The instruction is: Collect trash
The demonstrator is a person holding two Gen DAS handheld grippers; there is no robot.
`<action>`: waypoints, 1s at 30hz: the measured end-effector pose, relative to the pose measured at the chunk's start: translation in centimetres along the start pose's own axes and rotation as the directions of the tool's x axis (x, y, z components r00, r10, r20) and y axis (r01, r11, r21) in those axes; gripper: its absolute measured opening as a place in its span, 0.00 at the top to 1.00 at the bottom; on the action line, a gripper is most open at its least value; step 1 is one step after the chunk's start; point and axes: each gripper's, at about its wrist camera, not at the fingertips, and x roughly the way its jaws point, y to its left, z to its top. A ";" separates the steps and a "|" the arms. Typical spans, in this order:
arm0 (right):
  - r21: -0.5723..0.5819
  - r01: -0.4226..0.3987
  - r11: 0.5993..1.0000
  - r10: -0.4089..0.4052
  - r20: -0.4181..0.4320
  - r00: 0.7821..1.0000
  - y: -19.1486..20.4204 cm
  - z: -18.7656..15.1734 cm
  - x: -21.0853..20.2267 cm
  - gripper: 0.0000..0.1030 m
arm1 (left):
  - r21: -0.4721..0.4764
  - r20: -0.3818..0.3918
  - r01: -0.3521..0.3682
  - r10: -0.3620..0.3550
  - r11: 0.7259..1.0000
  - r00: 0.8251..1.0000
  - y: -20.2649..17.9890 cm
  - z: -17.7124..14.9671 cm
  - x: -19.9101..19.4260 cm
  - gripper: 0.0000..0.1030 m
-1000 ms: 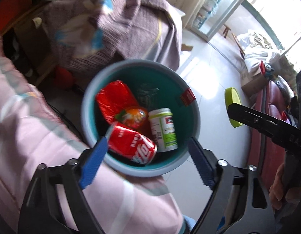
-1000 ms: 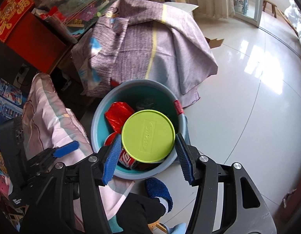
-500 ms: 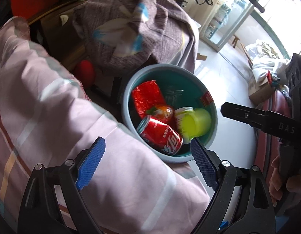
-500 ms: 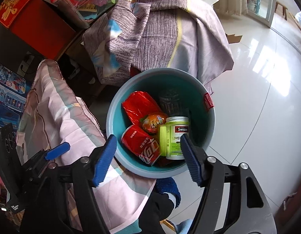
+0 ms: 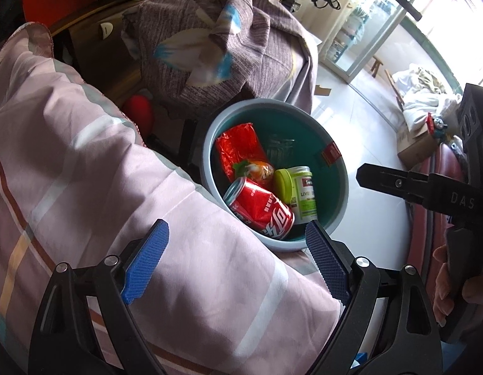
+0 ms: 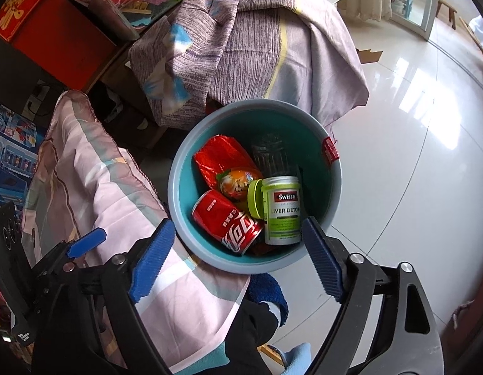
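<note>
The pink striped bedding fills the left and lower part of both wrist views; its right edge touches the bucket's near-left rim.

The teal bucket stands on the white tiled floor, just in front of a cloth-draped piece of furniture. It serves as the trash container and stands just beside the bedding.

Contents, all inside the bucket:
- red foil wrapper, against the far-left wall;
- red cola can, lying on its side at the near-left wall;
- green-lidded supplement jar, lying on its side at the near-right wall, touching the can;
- orange-printed packet, wedged between wrapper, can and jar.

The right gripper hovers above the bucket's near rim. Its jaws have just been opening and now stand wide, with nothing between them; the jar lies below in the bucket.

The left gripper is over the bedding, jaws wide and empty, probably waiting for the next item.
</note>
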 end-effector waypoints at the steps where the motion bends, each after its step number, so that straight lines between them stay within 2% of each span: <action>1: -0.002 0.001 1.000 -0.001 0.004 1.000 0.1 -0.1 -0.2 0.19 | 0.001 0.001 -0.007 0.007 1.000 1.000 -0.1 -0.1 -0.2 0.13; 10: -0.043 0.022 0.999 -0.019 0.063 0.998 1.2 -2.1 -3.3 0.07 | -0.010 0.045 -0.035 0.036 0.999 0.998 0.0 -1.3 -3.0 0.08; 15: -0.115 0.048 0.992 -0.037 0.093 0.995 2.8 -3.8 -4.8 0.07 | -0.021 0.062 -0.066 0.067 0.998 0.996 0.1 -2.2 -4.8 0.04; 26: -0.156 0.104 0.982 -0.080 0.155 0.985 4.1 -6.8 -7.4 0.07 | -0.020 0.109 -0.176 0.177 0.984 0.978 0.2 -5.0 -8.0 0.04; 30: -0.177 0.124 0.976 -0.089 0.193 0.977 4.3 -7.8 -8.1 0.07 | -0.066 0.110 -0.172 0.179 0.983 0.978 1.0 -5.5 -8.6 0.04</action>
